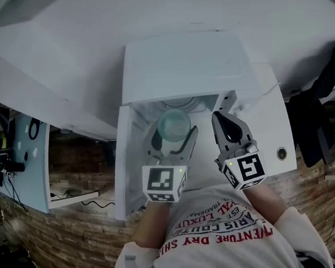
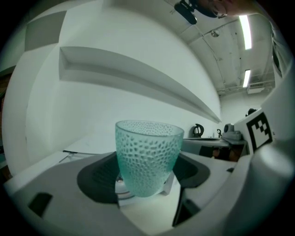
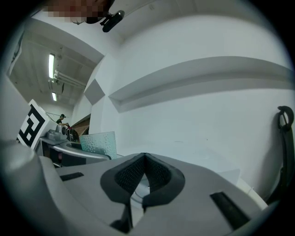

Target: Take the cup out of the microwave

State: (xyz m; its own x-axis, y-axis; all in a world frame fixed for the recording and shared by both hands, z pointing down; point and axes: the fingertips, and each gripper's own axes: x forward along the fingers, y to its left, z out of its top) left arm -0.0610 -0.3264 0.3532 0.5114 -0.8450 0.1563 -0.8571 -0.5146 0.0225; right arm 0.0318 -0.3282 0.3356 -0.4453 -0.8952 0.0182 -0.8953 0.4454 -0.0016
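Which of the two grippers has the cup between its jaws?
The left gripper: its jaws are closed on the textured green glass cup. The right gripper has its jaws together, with nothing between them.

- We see the cup (image 2: 146, 156) as pale green translucent glass, frosted, with its outer wall dimpled all over.
- The left gripper (image 1: 173, 137) and right gripper (image 3: 145, 159) look like matt grey plastic to us.
- The right one's pads (image 3: 129, 177) are dark and finely ribbed.
- The microwave (image 1: 179, 65) is smooth white, faintly satin.
- The floor (image 1: 76, 226) looks like matt brown wood.
- The shirt (image 1: 223, 236) is white printed cloth.
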